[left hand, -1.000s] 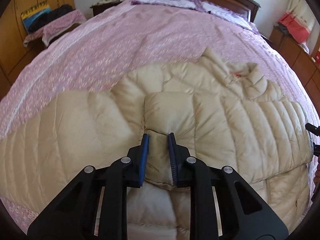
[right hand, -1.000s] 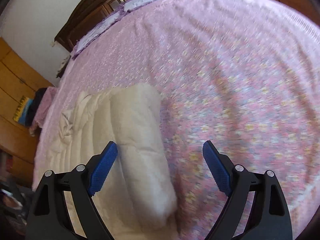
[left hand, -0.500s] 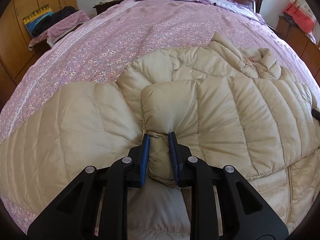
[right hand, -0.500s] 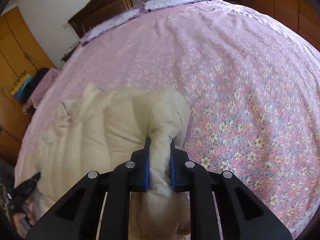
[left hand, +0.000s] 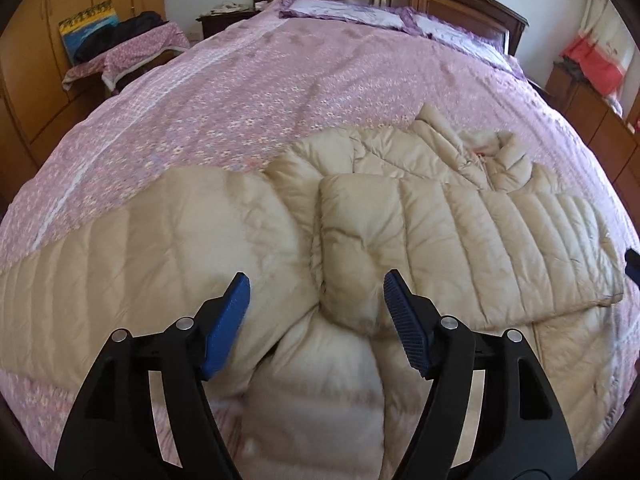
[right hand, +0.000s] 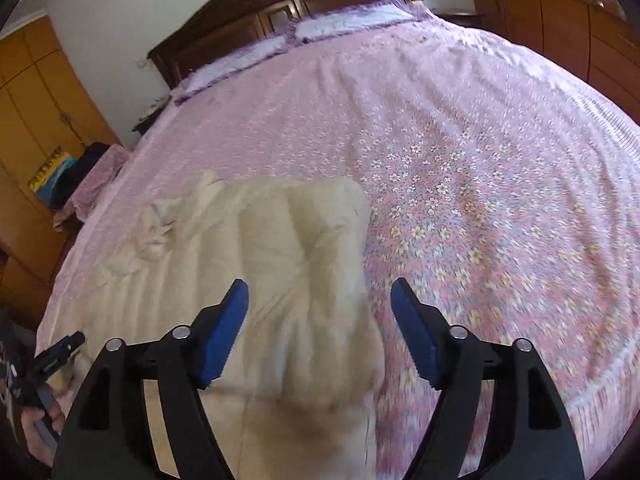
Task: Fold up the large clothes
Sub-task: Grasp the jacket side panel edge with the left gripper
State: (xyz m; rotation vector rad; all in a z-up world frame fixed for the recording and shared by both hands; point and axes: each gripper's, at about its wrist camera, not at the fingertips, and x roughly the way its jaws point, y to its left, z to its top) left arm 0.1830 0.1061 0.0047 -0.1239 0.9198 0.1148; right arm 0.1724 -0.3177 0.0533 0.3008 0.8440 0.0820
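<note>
One beige down jacket (left hand: 400,232), folded, on floral bed (left hand: 280,92)

I see a beige quilted jacket (left hand: 460,220) on my pink bedspread (left hand: 320,80) with small flowers; my black tongs (left hand: 316,308) carry blue pads.

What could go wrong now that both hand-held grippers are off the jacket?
1. The puffy jacket may spring back: the folded-over panel lies loose, and both the left hand-held gripper and the right hand-held gripper have just opened, with nothing pinned.
2. The fold looks bunched near the collar, so the next fold could come out crooked.
3. The jacket's near part lies toward the bed's near side and might slide.
</note>
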